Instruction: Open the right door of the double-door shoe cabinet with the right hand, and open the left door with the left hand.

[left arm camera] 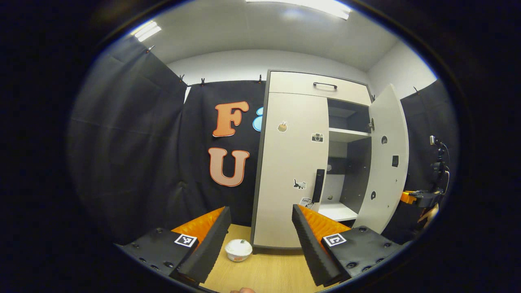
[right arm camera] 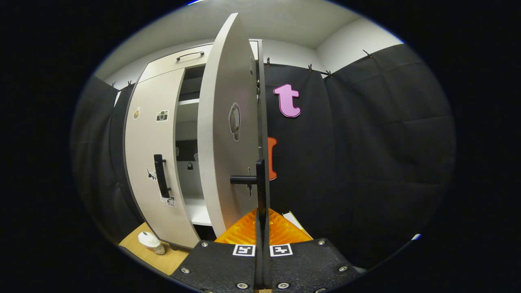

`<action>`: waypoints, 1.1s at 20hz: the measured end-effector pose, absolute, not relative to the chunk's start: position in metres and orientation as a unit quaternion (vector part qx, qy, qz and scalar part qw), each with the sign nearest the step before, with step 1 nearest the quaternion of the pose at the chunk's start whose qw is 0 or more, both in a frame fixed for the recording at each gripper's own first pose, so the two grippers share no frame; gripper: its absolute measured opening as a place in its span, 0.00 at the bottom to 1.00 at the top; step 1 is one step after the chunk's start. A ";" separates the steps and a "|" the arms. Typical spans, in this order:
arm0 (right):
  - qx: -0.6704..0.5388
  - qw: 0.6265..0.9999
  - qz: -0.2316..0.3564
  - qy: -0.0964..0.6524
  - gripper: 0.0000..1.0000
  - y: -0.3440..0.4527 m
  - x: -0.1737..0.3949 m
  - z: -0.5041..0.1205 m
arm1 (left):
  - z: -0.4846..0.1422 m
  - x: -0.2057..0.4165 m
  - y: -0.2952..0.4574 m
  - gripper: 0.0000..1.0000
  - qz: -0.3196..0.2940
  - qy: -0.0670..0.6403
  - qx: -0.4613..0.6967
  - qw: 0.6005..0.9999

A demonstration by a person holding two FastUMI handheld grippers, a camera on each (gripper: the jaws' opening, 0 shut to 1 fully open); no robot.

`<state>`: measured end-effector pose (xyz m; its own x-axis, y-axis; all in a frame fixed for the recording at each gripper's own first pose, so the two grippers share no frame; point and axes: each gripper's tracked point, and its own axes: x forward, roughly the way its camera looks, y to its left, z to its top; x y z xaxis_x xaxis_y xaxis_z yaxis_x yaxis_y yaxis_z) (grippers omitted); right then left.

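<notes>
- Shoe cabinet (left arm camera: 285, 101): a tall, pale unit standing on the wooden floor (left arm camera: 264, 272) against the booth's black cloth; it is the task's object and sits ahead of both grippers.
- Right door (left arm camera: 384, 162): swung well out on its hinges, exposing shelves (left arm camera: 346, 134) inside. In the right gripper view its edge faces the camera, with the dark bar handle (right arm camera: 260, 183) projecting at mid-height.
- Left door (left arm camera: 291, 171): flush with the frame, not yet opened. Its vertical dark handle (left arm camera: 318, 186) lies along the inner edge, beside several small stickers.
- Handling: both doors are judged to be stiff, flat panels, light to swing on their hinges. The bar handles are the sound place to take hold; a smooth bar may slip unless pinched squarely across.
- Right gripper (right arm camera: 261, 219): fingers pressed together; they line up with the lower end of the right door's handle, but whether they actually pinch it cannot be told from this angle.
- Left gripper (left arm camera: 260, 228): fingers spread wide, holding nothing, apart from the cabinet and aimed roughly at the left door's lower half.
- Small white cup (left arm camera: 239, 249): stands on the floor just beside the cabinet's lower left corner, probably clear of the left door's swing.
- Drawer (left arm camera: 321, 87): closed, above both doors, with its own handle.
</notes>
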<state>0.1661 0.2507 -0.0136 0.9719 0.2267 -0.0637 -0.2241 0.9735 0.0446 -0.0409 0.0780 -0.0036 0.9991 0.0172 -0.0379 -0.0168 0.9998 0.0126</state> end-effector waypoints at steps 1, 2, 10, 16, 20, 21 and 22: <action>0.021 0.993 0.112 0.034 0.00 0.249 0.166 -0.014 | -0.004 -0.038 0.073 0.97 0.005 0.020 0.006 1.000; 0.021 0.993 0.112 0.033 0.00 0.248 0.167 -0.013 | -0.005 -0.035 0.070 0.97 0.001 0.020 0.005 1.000; 0.040 0.992 0.113 0.034 0.02 0.240 0.172 -0.013 | -0.018 -0.004 0.042 0.96 -0.024 0.031 -0.002 0.999; 0.047 0.991 0.127 0.024 0.00 0.240 0.171 -0.012 | -0.029 0.031 0.006 0.96 -0.061 0.038 0.000 0.997; 0.066 0.990 0.122 0.033 0.04 0.238 0.165 -0.017 | -0.032 0.054 -0.016 0.97 -0.078 0.035 0.008 0.996; 0.068 0.991 0.108 0.034 0.00 0.232 0.165 -0.018 | -0.033 0.061 -0.021 0.96 -0.081 0.037 0.008 0.996; 0.067 0.993 0.092 0.033 0.00 0.225 0.165 -0.019 | -0.035 0.068 -0.026 0.96 -0.085 0.037 0.007 0.996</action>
<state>0.1651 0.2254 -0.0191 0.9807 0.1881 -0.0533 -0.1792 0.9738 0.1398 0.0677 -0.0261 -0.0353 0.9827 -0.1693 -0.0754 0.1703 0.9854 0.0066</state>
